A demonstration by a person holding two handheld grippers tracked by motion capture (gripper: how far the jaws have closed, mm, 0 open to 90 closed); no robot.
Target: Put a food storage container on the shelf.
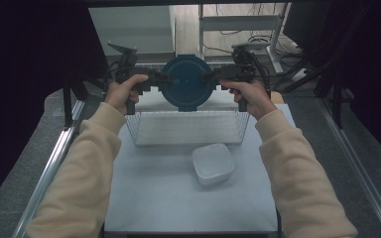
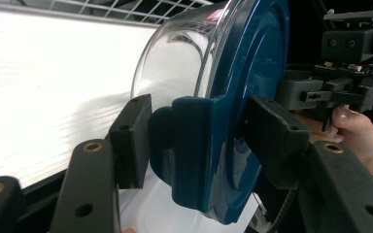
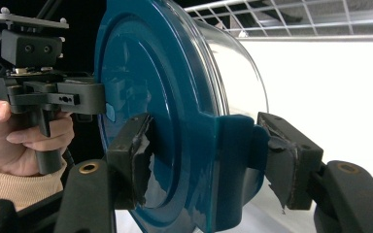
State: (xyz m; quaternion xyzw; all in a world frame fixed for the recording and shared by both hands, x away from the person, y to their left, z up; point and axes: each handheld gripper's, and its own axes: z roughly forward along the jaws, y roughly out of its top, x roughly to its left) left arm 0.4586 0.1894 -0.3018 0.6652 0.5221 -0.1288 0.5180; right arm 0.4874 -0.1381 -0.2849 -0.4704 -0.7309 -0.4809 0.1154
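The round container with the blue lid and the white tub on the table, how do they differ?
The round container has a dark blue lid on a clear body; the white tub is squarish, pale and has no lid. The round container is held on edge above the wire basket, clamped by the left gripper and right gripper; the white tub rests untouched on the table. Both look like plastic food boxes.
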